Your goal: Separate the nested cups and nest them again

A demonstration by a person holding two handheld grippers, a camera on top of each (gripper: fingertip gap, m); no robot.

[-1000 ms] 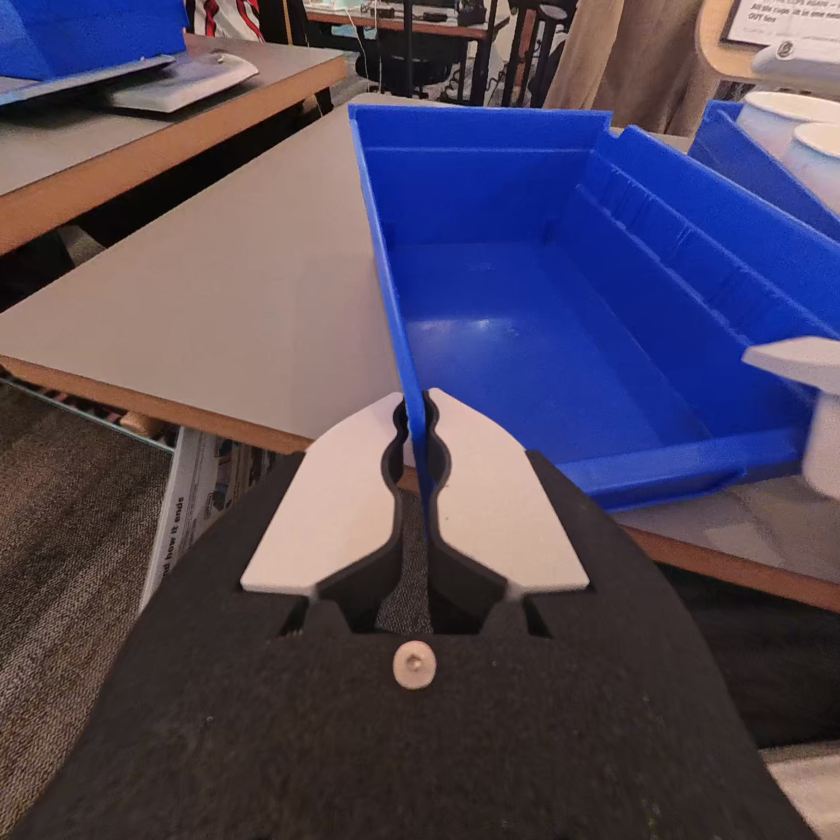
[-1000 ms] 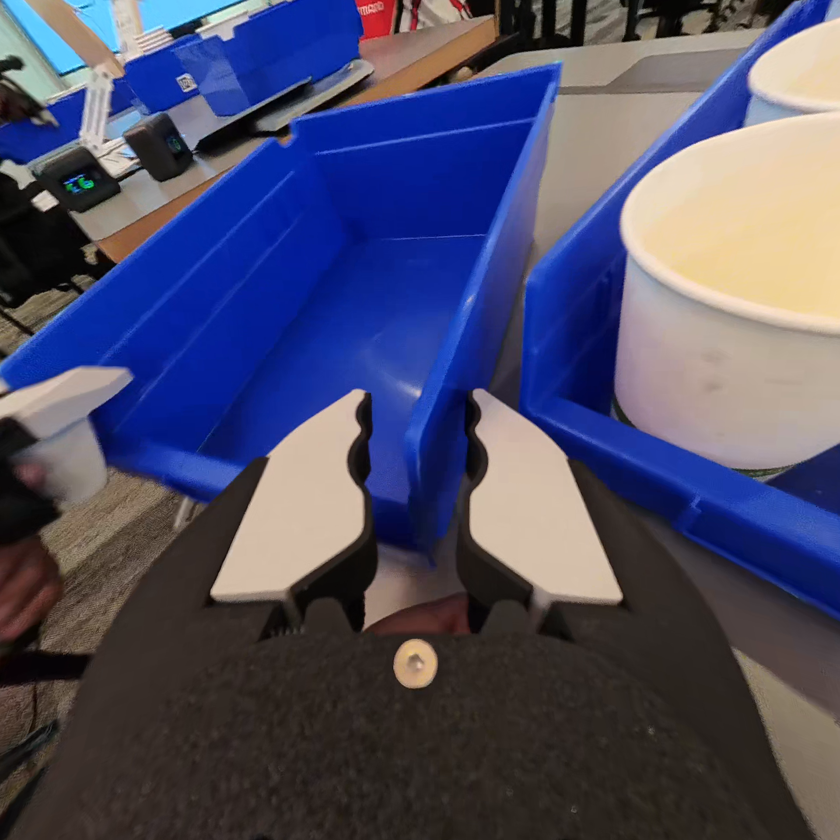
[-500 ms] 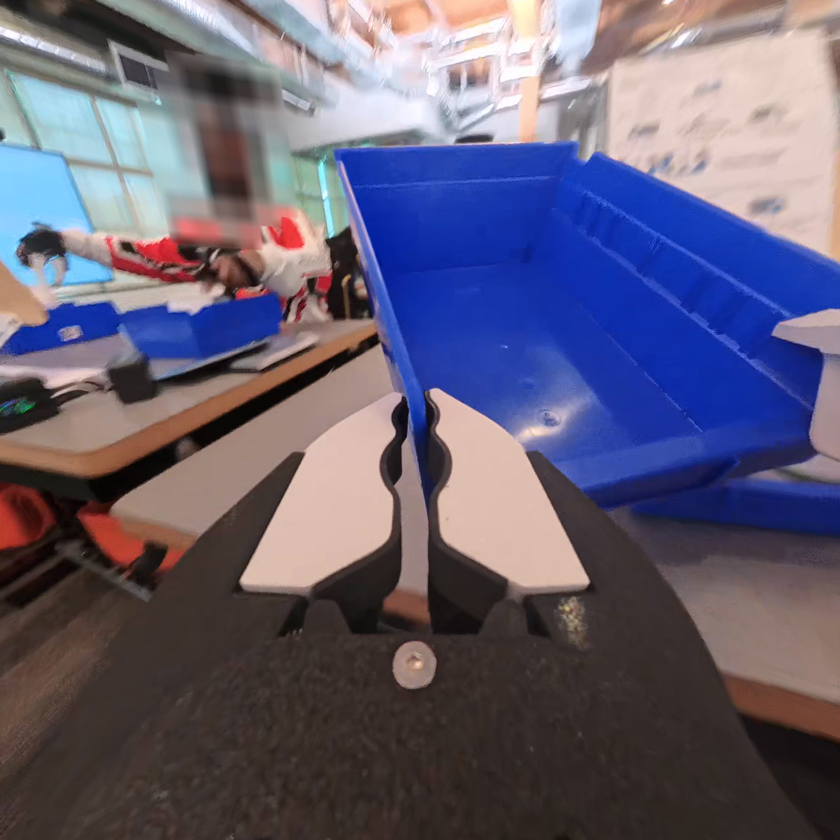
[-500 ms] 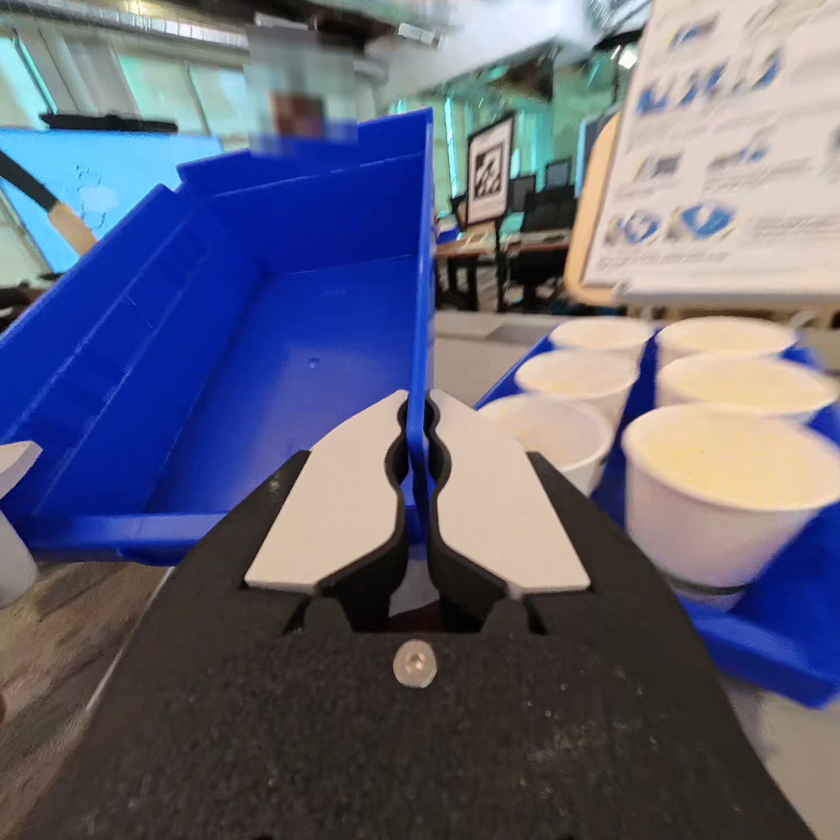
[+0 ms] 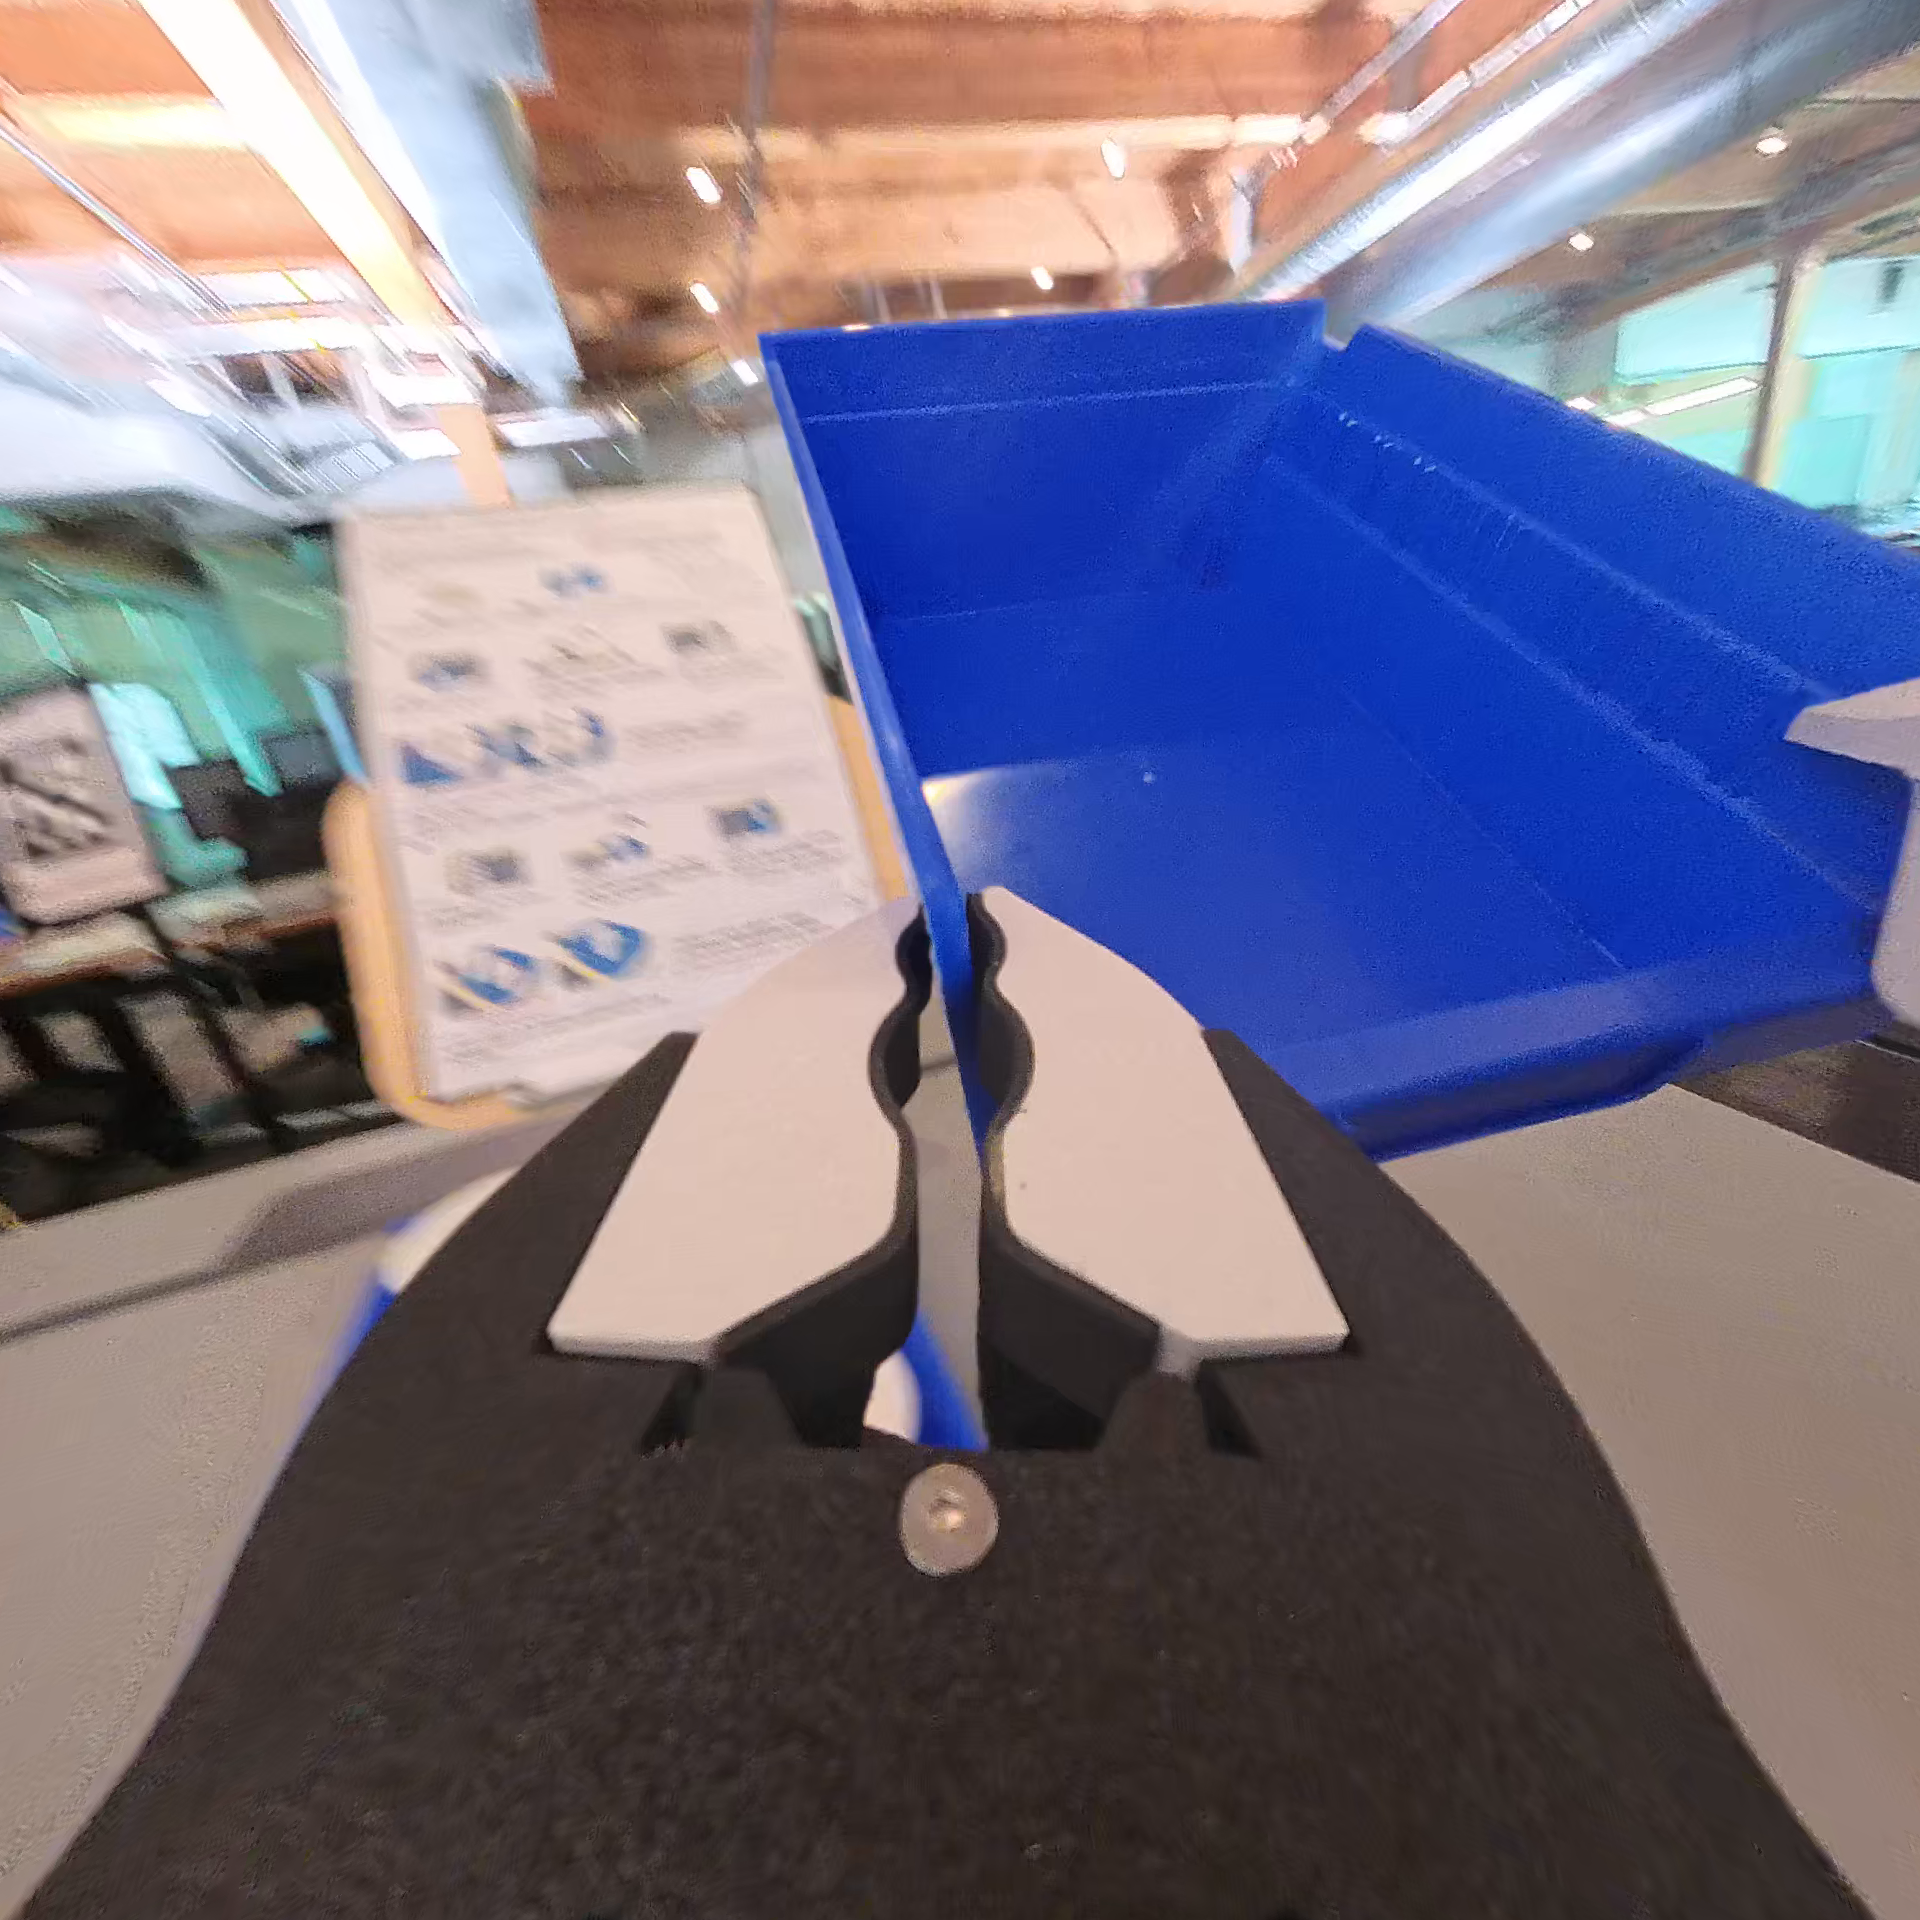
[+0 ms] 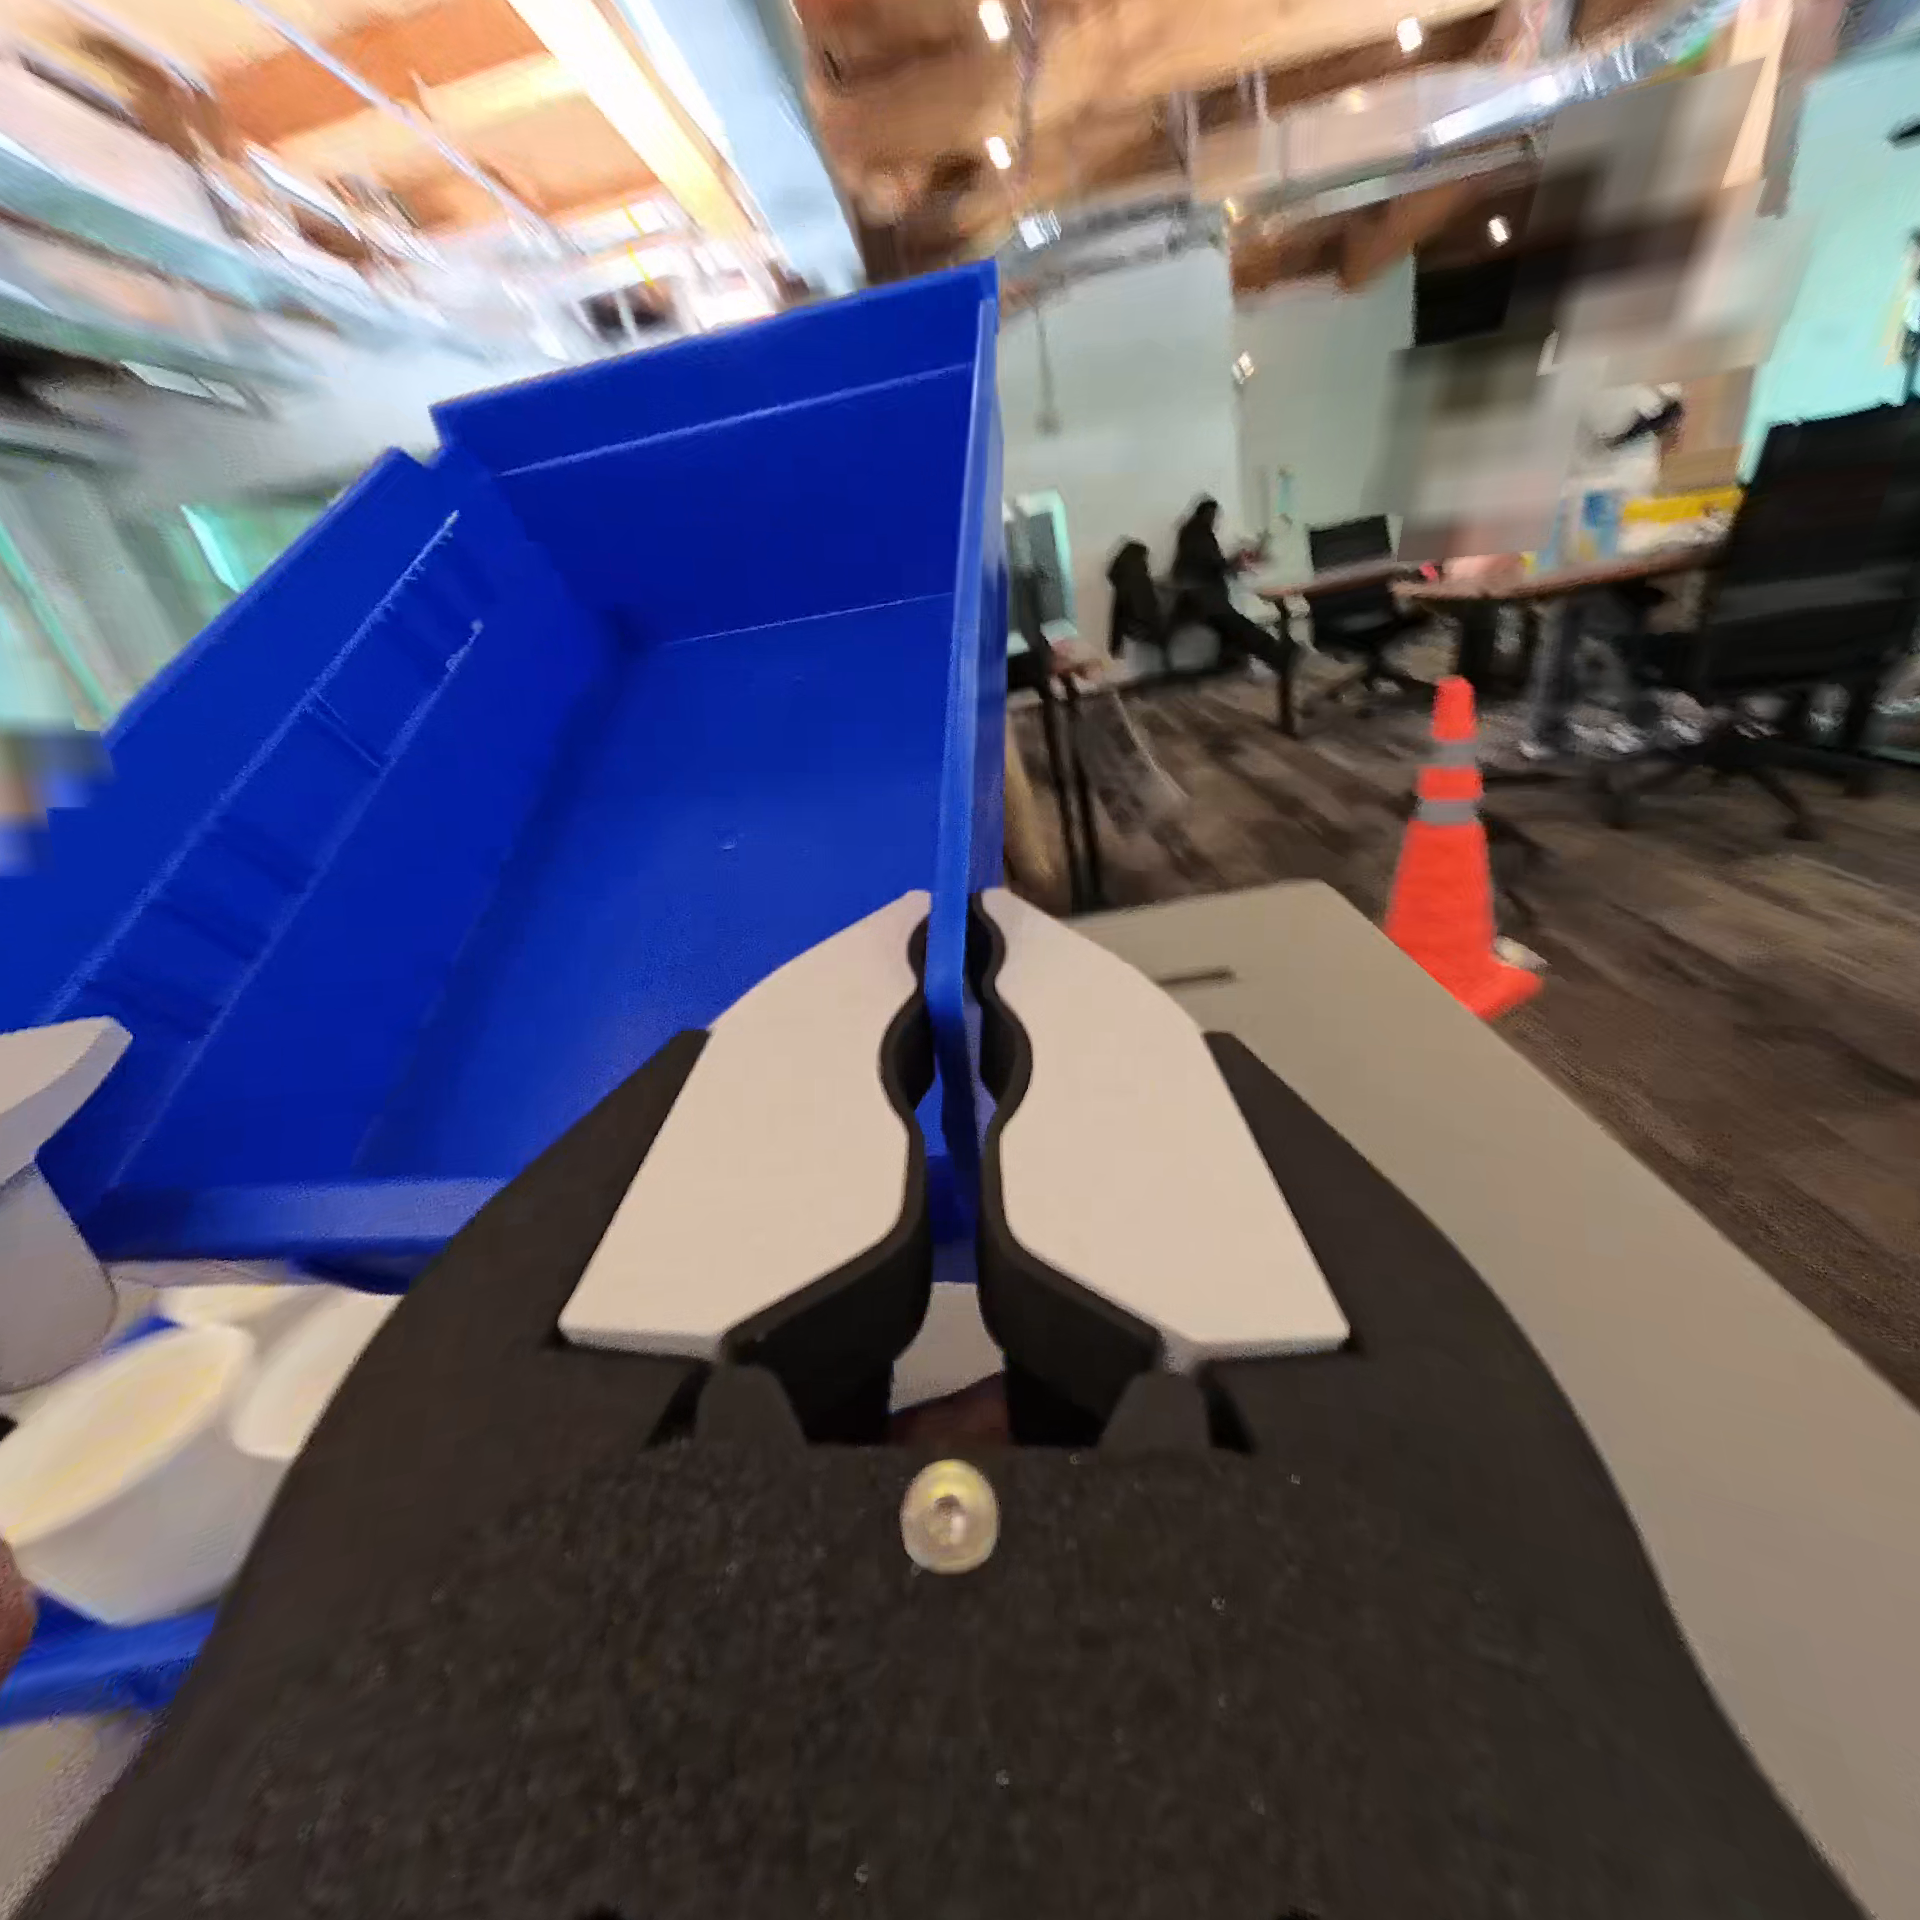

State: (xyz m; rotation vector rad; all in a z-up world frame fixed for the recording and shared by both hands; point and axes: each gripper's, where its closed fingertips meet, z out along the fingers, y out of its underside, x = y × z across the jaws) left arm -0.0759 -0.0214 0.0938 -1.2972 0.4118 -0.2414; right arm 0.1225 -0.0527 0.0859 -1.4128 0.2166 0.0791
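While the left gripper point(image 5: 948, 920) pinches the left side wall of the empty blue bin point(image 5: 1351, 790), its jaws are closed down to the thin plastic between them, and the bin hangs tilted above the grey tabletop point(image 5: 1621, 1382) with its far end raised. To the left of that gripper, a blurred instruction board point(image 5: 613, 790) stands at the back of the tabletop, and a sliver of a second blue bin point(image 5: 358, 1351) shows low beside the gripper body. At the far right edge of the left wrist view, a pale finger of the other gripper meets the bin's right wall.

In the right wrist view, white paper cups point(image 6: 125, 1455) sit low at the left in the second blue bin, just under the raised one; whether any are nested cannot be told. The right gripper point(image 6: 951, 914) clamps the right side wall of the lifted bin, jaws closed on the plastic with only the wall's thickness between them. Further right, the tabletop runs on, and an orange traffic cone point(image 6: 1449, 862) stands on the dark floor point(image 6: 1714, 987) beyond it, with office chairs point(image 6: 1787, 644) behind.
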